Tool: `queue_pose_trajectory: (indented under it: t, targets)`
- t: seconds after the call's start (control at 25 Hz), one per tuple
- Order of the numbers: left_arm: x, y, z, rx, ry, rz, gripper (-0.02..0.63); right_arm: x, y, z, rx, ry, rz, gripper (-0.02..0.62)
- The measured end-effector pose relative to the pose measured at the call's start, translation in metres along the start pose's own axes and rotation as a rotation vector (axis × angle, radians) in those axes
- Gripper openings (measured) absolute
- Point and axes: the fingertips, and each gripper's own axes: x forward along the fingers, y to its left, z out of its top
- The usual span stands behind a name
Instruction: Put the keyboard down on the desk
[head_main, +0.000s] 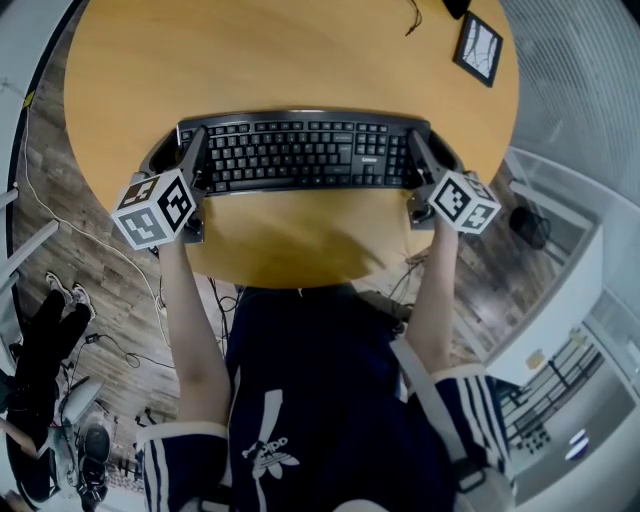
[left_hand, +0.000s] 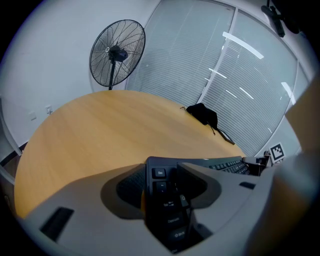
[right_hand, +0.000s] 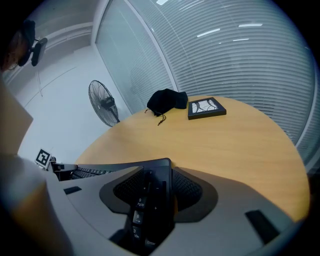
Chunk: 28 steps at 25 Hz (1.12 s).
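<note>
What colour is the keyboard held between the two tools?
The keyboard is black with white lettering; the head view shows it best.

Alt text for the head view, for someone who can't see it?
A black keyboard is clamped at its short ends by the left tool and right tool, near the front edge of a round desk. A framed picture lies far right.

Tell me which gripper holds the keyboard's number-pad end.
The right gripper: the 9, 6, 3 and Enter keys of the keyboard sit between its jaws; the left gripper clamps the Esc end.
</note>
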Motion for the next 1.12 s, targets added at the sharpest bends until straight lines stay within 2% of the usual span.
queue_pose_trajectory:
  t: [0.44, 0.68, 0.84, 0.92, 0.96, 1.12]
  targets:
    - [0.001, 0.000, 0.000, 0.027, -0.019, 0.036, 0.195, 0.004, -0.006, -0.006, 0.030, -0.016, -0.017, 0.163]
    - [-0.003, -0.001, 0.008, 0.126, -0.047, 0.093, 0.194, 0.001, -0.008, -0.002, -0.084, -0.029, -0.094, 0.163]
    - [-0.012, -0.003, 0.030, 0.155, -0.113, 0.123, 0.193, -0.007, 0.011, 0.017, -0.120, -0.094, -0.081, 0.158]
    - [-0.019, -0.008, 0.043, 0.165, -0.155, 0.116, 0.192, -0.011, 0.022, 0.028, -0.136, -0.136, -0.073, 0.128]
    - [-0.024, -0.011, 0.049, 0.171, -0.176, 0.113, 0.185, -0.014, 0.027, 0.032, -0.145, -0.155, -0.070, 0.113]
    - [-0.051, -0.029, 0.067, 0.197, -0.249, 0.105, 0.080, -0.031, 0.052, 0.047, -0.178, -0.212, -0.063, 0.044]
